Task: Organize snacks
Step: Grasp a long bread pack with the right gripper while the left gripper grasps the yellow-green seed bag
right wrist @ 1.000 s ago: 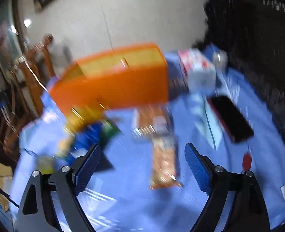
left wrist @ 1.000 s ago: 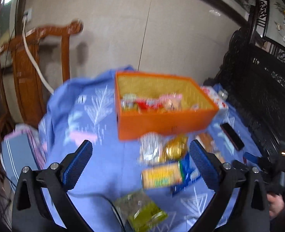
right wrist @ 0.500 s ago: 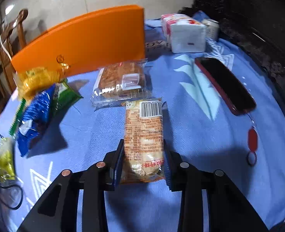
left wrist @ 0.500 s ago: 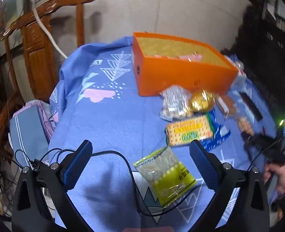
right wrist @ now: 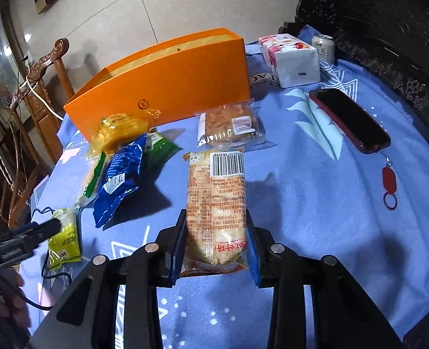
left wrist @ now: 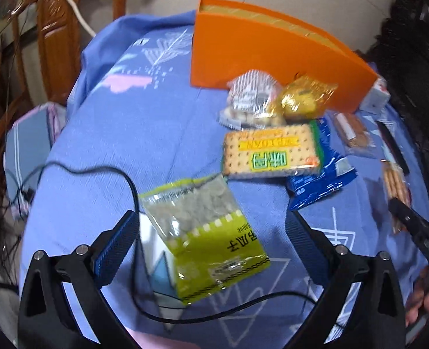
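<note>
My right gripper point(right wrist: 216, 232) is shut on the near end of a long orange bread packet point(right wrist: 216, 192), barcode up, its far end pointing at the orange box point(right wrist: 171, 87). My left gripper point(left wrist: 211, 244) is open and hangs low over a green-yellow seed packet point(left wrist: 205, 232), which lies between its fingers untouched. Beyond it lie a cracker packet point(left wrist: 272, 154), a blue packet point(left wrist: 322, 180), a silver packet point(left wrist: 249, 101) and a gold packet point(left wrist: 304, 99) in front of the orange box point(left wrist: 258, 46). A clear pastry packet point(right wrist: 229, 125) lies by the box.
A black cable point(left wrist: 98, 171) loops over the blue cloth around the seed packet. A dark phone point(right wrist: 349, 119) with a red strap, a tissue pack point(right wrist: 290, 58) and a can point(right wrist: 323, 46) sit at the right. A wooden chair point(left wrist: 54, 29) stands at the left edge.
My right gripper closed from wide open onto the long bread packet. My left gripper sank toward the table, and the seed packet now lies between its open fingers.
</note>
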Motion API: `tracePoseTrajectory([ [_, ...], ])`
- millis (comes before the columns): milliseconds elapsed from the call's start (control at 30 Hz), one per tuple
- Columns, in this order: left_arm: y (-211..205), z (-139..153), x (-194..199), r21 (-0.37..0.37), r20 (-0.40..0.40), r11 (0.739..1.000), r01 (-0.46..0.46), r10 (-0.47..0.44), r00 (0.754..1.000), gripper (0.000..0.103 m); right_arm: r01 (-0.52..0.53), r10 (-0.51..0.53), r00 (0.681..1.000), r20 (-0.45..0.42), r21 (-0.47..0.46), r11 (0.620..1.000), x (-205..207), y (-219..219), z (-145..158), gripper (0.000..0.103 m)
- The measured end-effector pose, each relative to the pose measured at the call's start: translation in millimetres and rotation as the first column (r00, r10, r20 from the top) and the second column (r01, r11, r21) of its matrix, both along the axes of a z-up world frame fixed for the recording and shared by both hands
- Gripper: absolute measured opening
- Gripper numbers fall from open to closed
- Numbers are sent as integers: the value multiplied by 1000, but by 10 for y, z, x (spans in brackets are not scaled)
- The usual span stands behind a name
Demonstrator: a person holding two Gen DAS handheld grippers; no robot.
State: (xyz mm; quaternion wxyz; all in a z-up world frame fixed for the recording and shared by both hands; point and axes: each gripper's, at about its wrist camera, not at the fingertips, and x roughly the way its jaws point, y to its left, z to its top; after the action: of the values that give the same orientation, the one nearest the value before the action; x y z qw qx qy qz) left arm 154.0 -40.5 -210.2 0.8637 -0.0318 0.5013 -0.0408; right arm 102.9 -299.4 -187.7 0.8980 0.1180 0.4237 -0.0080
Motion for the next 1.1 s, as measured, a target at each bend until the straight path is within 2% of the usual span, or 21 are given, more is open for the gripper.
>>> tracePoseTrajectory([
  [133, -179, -170, 2, 80, -36, 996, -48, 51, 998, 99, 6, -6, 1000, -6, 5, 1000, -37, -14, -12, 36],
  [267, -358, -352, 28, 149, -75, 987, -55, 66, 995, 99, 3, -3, 1000, -13, 10, 1000, -66, -11, -41, 36],
  [333, -413, -347, 16, 181, -56, 981, -75, 87, 995, 99, 1, -1, 1000, -17, 10, 1000, -80, 7, -52, 36],
  [433, -477, -341, -14, 213, -43, 975, -57, 67, 997, 99, -8, 8, 1000, -20, 12, 1000, -99, 39, -63, 36],
  [467, -473, -348, -22, 205, -39, 977, -59, 68, 997, 99, -9, 10, 1000, -22, 12, 1000, -100, 43, -66, 36],
  [567, -359, -380, 3, 117, -69, 989, -90, 98, 993, 99, -8, 8, 1000, -20, 10, 1000, -109, 58, -57, 36],
  [767, -323, -398, 10, 109, 6, 993, -35, 34, 999, 98, -12, 12, 1000, -6, 0, 1000, -131, 61, -12, 36],
  [800, -311, -383, -7, 107, 24, 994, -23, 21, 999, 91, -13, 13, 1000, -4, 0, 1000, -139, 61, -4, 36],
  [833, -288, -363, -15, 107, 44, 994, -17, 13, 999, 75, -14, 14, 1000, -2, -3, 1000, -143, 57, 1, 36],
  [867, -270, -339, -30, 99, 59, 995, 1, -7, 998, 71, -13, 13, 1000, -2, -6, 1000, -150, 58, 9, 36],
  [933, -223, -335, -30, 84, 73, 996, 23, -30, 997, 67, -10, 10, 1000, 1, -3, 1000, -166, 54, 22, 36],
  [1100, -114, -324, -114, 33, 99, 997, 76, -79, 992, 65, -13, 13, 1000, 5, -10, 1000, -188, 51, 49, 36],
])
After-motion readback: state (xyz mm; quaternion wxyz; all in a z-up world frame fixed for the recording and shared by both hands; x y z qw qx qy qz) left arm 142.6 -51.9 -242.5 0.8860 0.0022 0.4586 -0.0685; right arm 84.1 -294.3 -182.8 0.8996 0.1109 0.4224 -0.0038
